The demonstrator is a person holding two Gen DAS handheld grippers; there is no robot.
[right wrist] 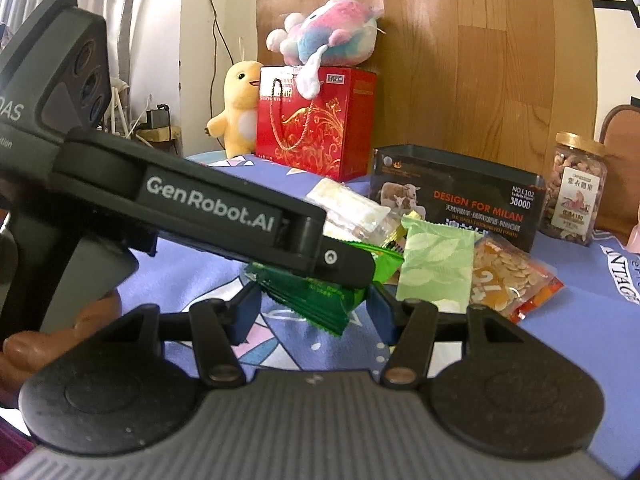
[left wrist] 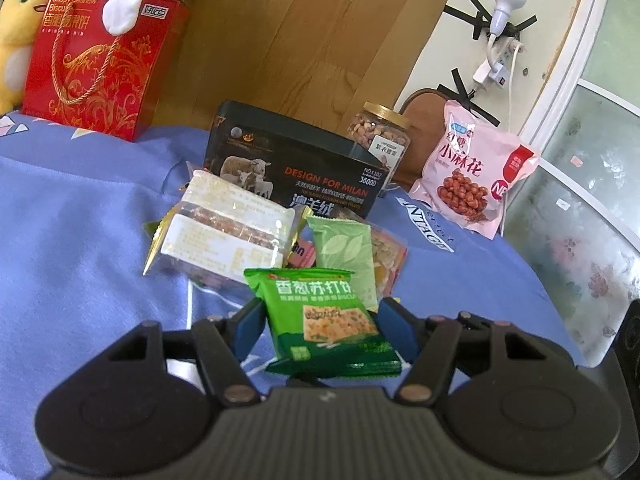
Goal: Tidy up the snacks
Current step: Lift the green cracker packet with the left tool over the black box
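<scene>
A green soda-cracker packet (left wrist: 328, 320) sits between the blue fingers of my left gripper (left wrist: 322, 324), whose jaws stand on both sides of it and grip it just above the blue cloth. The same packet (right wrist: 316, 300) shows in the right wrist view under the left gripper's black body (right wrist: 224, 216). My right gripper (right wrist: 314, 312) is open, its fingers either side of the packet's lower edge. Behind lie a pale green sachet (left wrist: 346, 254), a clear biscuit pack (left wrist: 224, 228) and a seed packet (right wrist: 508, 276). A dark open box (left wrist: 296, 168) stands behind them.
A red gift box (left wrist: 96, 68) with plush toys stands at the back left. A nut jar (left wrist: 380, 136) and a pink snack bag (left wrist: 468, 172) stand at the back right. The blue cloth (left wrist: 80, 240) covers the table, its edge at the right.
</scene>
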